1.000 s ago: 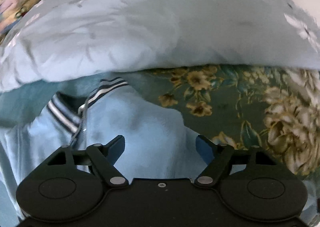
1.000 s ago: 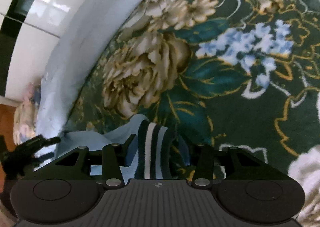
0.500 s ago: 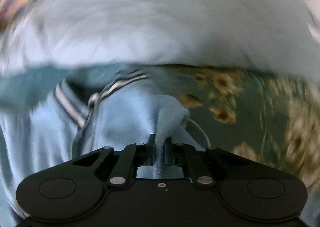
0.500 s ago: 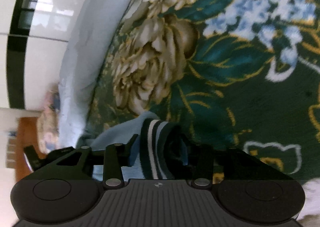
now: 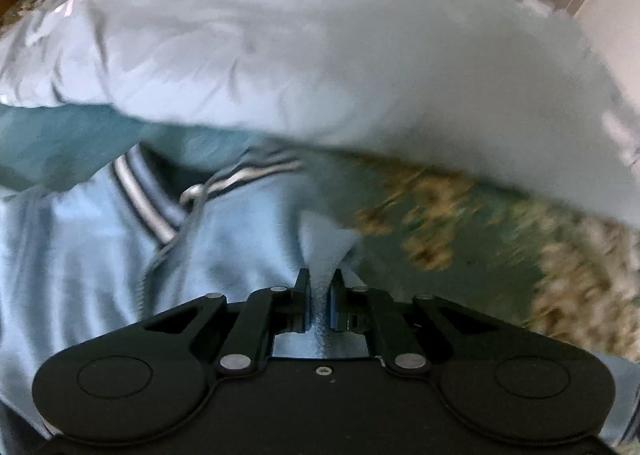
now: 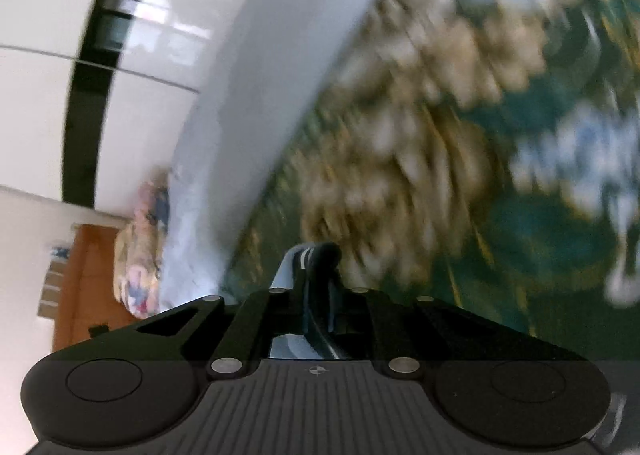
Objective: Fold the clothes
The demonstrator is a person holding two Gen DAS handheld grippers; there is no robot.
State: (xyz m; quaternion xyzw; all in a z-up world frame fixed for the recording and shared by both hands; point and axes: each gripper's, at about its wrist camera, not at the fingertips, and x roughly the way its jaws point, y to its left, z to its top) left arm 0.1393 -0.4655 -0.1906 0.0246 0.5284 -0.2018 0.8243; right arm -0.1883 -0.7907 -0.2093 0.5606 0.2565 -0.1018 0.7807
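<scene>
The left gripper [image 5: 319, 282] pointed steeply down, pinching the light-blue jacket [image 5: 100, 263] on the floral bedspread [image 5: 460, 231]. The right gripper [image 6: 318, 275], angled lower, had just clamped its striped cuff [image 6: 310, 255].

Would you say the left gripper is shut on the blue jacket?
Shut: left gripper pinches a fold of the blue jacket.

Floral bedspread [image 5: 460, 223], blue jacket [image 5: 100, 263], pillow [image 5: 320, 55]
</scene>
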